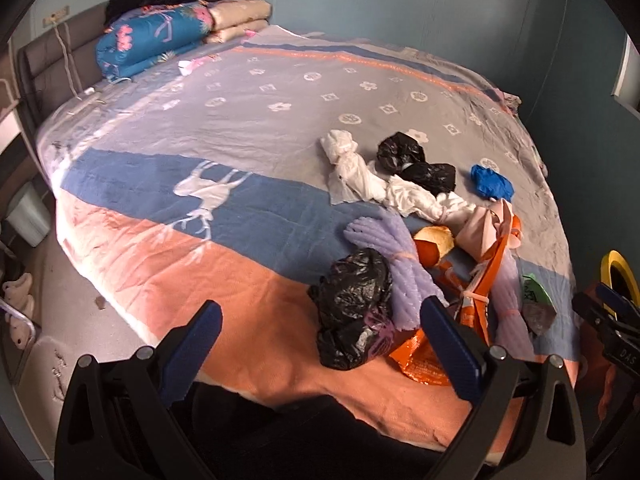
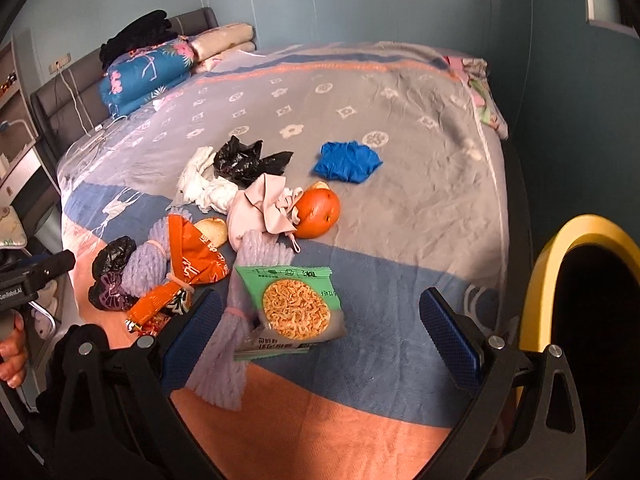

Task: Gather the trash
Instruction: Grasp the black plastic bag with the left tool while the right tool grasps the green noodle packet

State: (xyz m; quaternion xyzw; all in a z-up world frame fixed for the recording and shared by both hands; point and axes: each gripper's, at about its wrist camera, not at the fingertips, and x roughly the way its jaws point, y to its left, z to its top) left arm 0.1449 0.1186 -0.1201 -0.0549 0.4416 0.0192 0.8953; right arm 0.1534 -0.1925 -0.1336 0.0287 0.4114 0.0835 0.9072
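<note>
Trash lies in a heap on the bed: a crumpled black bag [image 1: 352,308], purple foam netting [image 1: 396,272], an orange snack wrapper [image 1: 424,360], white tissues [image 1: 360,172], more black bags [image 1: 416,160] and a blue glove [image 1: 491,182]. My left gripper [image 1: 320,344] is open, hovering just in front of the black bag. In the right wrist view a green noodle packet [image 2: 296,308] lies on foam netting [image 2: 228,360], with an orange peel [image 2: 318,214], blue glove [image 2: 346,162] and orange wrapper [image 2: 192,268] beyond. My right gripper [image 2: 320,332] is open above the packet, holding nothing.
A yellow-rimmed bin [image 2: 580,280] with a dark inside stands at the bed's right; its rim [image 1: 618,276] also shows in the left wrist view. Folded quilts [image 1: 160,36] lie at the headboard. A white bin [image 1: 28,212] and slippers [image 1: 18,300] sit on the floor at left.
</note>
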